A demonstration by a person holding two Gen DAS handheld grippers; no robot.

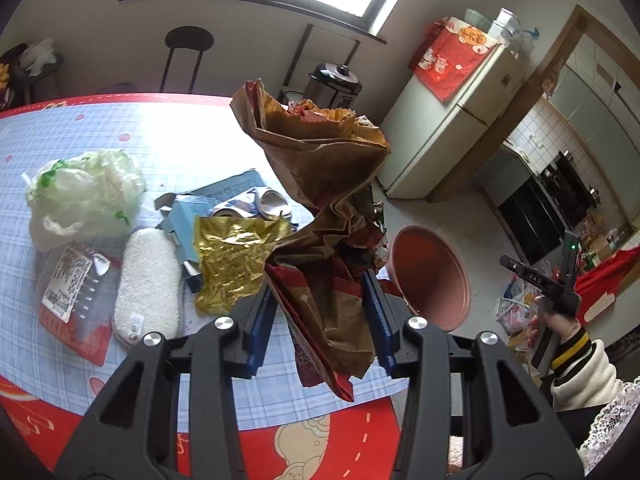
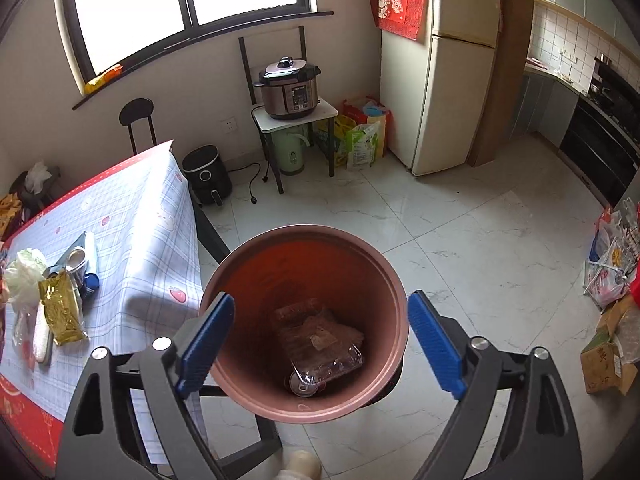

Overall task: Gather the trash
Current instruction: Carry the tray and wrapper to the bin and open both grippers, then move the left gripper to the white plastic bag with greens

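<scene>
Judging by what lies where, the collecting is partly done. A crumpled brown paper bag (image 1: 320, 216) hangs pinched between the blue pads of the left tongs (image 1: 320, 320), lifted clear of the desk (image 1: 120, 128) near its edge, with the reddish-brown bin (image 1: 432, 276) just beyond it on the floor side. In the right wrist view that bin (image 2: 304, 320) sits directly below the right tongs (image 2: 320, 340), whose fingers stand spread wide on either side of its rim, gripping nothing. At the bottom of the bin lie a clear plastic tray (image 2: 320, 344) and what looks like a small round can or lid partly under it, so at least a couple of pieces have already gone in.

A good deal is left on the desk. Just beside the held bag lies a creased gold foil packet (image 1: 232, 260); behind it are a light blue carton (image 1: 216, 200) and shiny can lids (image 1: 272, 204). Further left lie a white oblong sponge-like pad (image 1: 148, 280), a clear plastic package with a printed label (image 1: 72, 284) and a bunched white plastic bag with green print (image 1: 84, 196).

My reading is that the bag is the piece in hand and needs carrying over the bin's mouth and letting go; after that roughly half a dozen items remain to be picked up, so the task seems well short of halfway.
</scene>
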